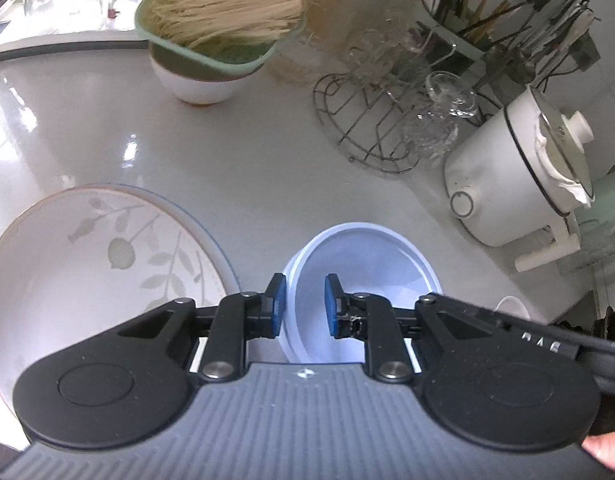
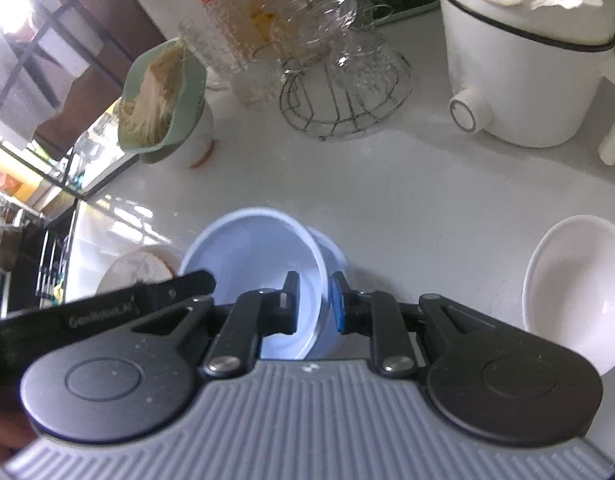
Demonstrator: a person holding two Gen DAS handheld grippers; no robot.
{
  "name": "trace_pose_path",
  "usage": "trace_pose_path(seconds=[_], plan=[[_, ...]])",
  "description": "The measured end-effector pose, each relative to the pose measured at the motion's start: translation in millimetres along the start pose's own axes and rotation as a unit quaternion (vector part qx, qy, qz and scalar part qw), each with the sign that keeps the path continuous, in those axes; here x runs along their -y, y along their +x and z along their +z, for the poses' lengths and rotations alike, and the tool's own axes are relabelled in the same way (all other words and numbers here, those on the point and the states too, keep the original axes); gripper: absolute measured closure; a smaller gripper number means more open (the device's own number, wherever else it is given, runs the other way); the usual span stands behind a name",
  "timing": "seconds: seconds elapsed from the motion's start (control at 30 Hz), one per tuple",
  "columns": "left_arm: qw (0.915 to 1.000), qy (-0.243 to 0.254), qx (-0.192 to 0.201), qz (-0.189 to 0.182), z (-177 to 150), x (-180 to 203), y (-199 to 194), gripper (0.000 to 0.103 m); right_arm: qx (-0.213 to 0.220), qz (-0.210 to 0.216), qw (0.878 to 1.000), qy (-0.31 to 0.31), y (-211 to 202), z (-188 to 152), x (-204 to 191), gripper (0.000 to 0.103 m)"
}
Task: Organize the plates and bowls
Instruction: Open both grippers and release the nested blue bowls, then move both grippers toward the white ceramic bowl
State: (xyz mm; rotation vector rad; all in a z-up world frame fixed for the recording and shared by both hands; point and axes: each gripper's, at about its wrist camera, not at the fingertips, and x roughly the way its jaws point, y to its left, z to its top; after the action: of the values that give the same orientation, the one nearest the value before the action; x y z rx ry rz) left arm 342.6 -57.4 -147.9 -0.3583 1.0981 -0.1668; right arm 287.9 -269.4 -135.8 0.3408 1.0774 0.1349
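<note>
With my right gripper (image 2: 313,300) jaws pinching the rim of the pale blue plastic bowl (image 2: 259,252) low over the white desk (image 2: 387,192) and my left gripper (image 1: 303,300) jaws slightly spread astride its opposite rim, I judge I'm setting it down; next, letting go cleanly.

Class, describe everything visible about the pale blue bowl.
The pale blue bowl looks smooth and glossy, maybe plastic, round, empty, tilted rather than flat above the white counter. The right hand-held gripper pinches its rim, one finger inside, one outside. The left hand-held gripper straddles the opposite rim, pads apart from it.
</note>
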Motion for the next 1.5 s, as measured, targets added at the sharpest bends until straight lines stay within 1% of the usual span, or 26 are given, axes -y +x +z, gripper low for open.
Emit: trace_pose_path(seconds=[0.07,0.1,0.13,0.2,0.23,0.47,0.67,0.77,0.87,1.07,1.33,1.5], plan=[[1.0,-0.001,-0.005,-0.002,0,-2,0,0.061,0.001,-0.012,1.0,0.015,1,2,3,0.082],[1.0,-0.002,-0.004,0.0,1,-3,-2,0.059,0.002,-0.018,1.0,0.024,0,3,5,0.081],[1.0,0.0,0.001,0.002,1,-4,-5,0.059,0.002,-0.019,0.999,0.027,0,4,6,0.077],[1.0,0.005,0.004,-0.002,2,-5,-9,0.059,0.001,-0.022,0.999,0.029,-2,5,7,0.07],[0.9999,0.006,0.006,-0.005,3,-5,-12,0.059,0.004,-0.023,0.999,0.029,-4,5,6,0.069],[0.9987,0.034,0.034,-0.016,13,6,-43,0.059,0.04,-0.026,0.999,0.012,-34,2,-9,0.069],[0.9955,0.071,0.061,-0.019,13,13,-82,0.059,0.094,-0.022,0.995,-0.009,-70,-6,-27,0.069],[0.9939,0.081,0.071,-0.022,13,13,-98,0.059,0.119,-0.023,0.993,-0.012,-85,-12,-34,0.069],[0.9925,0.091,0.078,-0.026,9,11,-111,0.059,0.141,-0.027,0.99,-0.015,-97,-20,-39,0.069],[0.99,0.112,0.076,-0.039,-5,11,-127,0.059,0.162,-0.037,0.986,-0.019,-110,-38,-46,0.069],[0.9861,0.14,0.079,-0.042,-24,13,-144,0.059,0.196,-0.052,0.979,-0.024,-127,-64,-50,0.069],[0.9847,0.146,0.086,-0.038,-34,20,-151,0.059,0.222,-0.06,0.973,-0.015,-138,-73,-43,0.069]])
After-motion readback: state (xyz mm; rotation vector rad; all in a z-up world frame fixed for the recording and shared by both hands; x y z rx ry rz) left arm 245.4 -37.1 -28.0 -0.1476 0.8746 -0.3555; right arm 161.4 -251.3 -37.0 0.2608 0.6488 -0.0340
